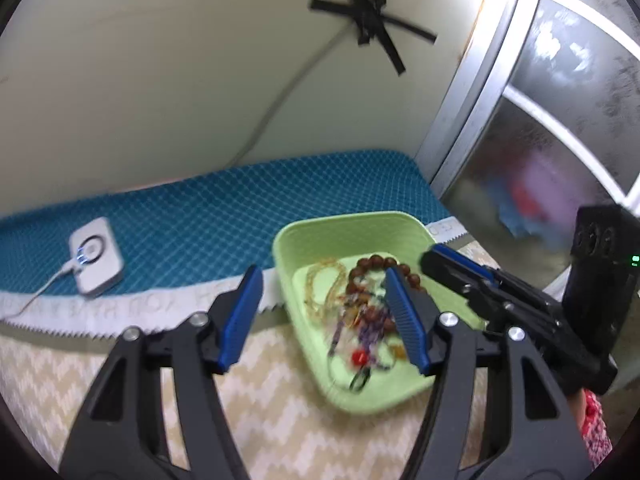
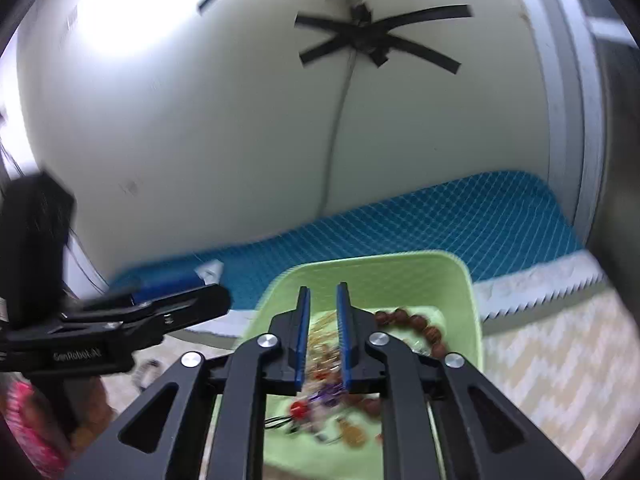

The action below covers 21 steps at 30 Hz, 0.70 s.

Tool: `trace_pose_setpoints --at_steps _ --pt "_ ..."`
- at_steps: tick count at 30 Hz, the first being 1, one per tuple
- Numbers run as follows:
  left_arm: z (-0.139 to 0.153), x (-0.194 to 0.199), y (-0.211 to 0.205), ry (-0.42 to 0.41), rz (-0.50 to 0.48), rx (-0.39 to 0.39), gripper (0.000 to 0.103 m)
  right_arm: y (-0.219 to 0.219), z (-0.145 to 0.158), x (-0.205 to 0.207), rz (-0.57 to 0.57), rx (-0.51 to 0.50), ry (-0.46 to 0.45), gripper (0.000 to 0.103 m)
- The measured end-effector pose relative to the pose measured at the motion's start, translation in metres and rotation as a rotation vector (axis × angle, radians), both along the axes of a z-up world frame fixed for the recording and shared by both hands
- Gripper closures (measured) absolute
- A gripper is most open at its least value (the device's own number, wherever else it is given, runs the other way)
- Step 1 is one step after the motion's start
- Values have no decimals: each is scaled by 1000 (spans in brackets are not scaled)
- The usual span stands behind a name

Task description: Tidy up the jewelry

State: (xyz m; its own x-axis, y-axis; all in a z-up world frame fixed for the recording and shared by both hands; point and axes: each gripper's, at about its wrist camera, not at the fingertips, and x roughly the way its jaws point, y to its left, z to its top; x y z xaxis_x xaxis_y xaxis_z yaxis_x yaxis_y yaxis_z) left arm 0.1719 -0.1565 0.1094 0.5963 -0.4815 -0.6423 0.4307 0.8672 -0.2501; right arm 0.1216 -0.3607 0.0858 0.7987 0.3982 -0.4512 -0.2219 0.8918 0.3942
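Over the tray: both grippers hung above a green tray [image 1: 352,224] of jewelry; nothing was carried in either.
Left jaws: the left gripper [image 1: 324,312] stood released, blue pads wide apart, nothing between them but the view down to the tray.
Right jaws: the right gripper [image 2: 323,340] was clenched as far as it goes; a slim gap showed between the pads, with no piece caught in it.
Task's thing: the jewelry pile [image 1: 352,312] lay tangled on the tray floor, brown bead bracelet [image 1: 380,268] toward the far wall, amber chain [image 1: 324,284] beside it, purple and red bits nearer the front rim.
Tray's place: near the front edge of the blue mat [image 1: 200,220], partly over the patterned cloth [image 1: 260,400].
Key relation: the pile lay ahead of and below both sets of jaws; its long axis ran roughly from near rim to far rim.
Nearer hand: hard to call; I judged the left better placed, being open already.
Outlying: a white charger [image 1: 94,254] sat well apart at the mat's left end.
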Motion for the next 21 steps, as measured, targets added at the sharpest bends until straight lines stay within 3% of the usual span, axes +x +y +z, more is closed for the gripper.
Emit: trace_pose_setpoints --at_steps 2,4,8,11,16,21 --pt "1 -19 29 -23 20 -22 42 4 -5 -20 8 23 -19 75" --pt "-2 -35 58 -20 48 -51 42 13 -8 -38 24 44 -24 63" --pt "-15 -63 139 19 174 -112 42 41 -20 -64 106 107 10 62" --pt "-25 -82 195 43 302 -107 42 68 -32 -64 177 139 74 62" --pt "-46 -117 267 94 454 -115 42 120 -47 -65 272 66 159 62" --pt "-63 -143 286 109 474 -92 42 174 -53 -67 378 -31 179 62"
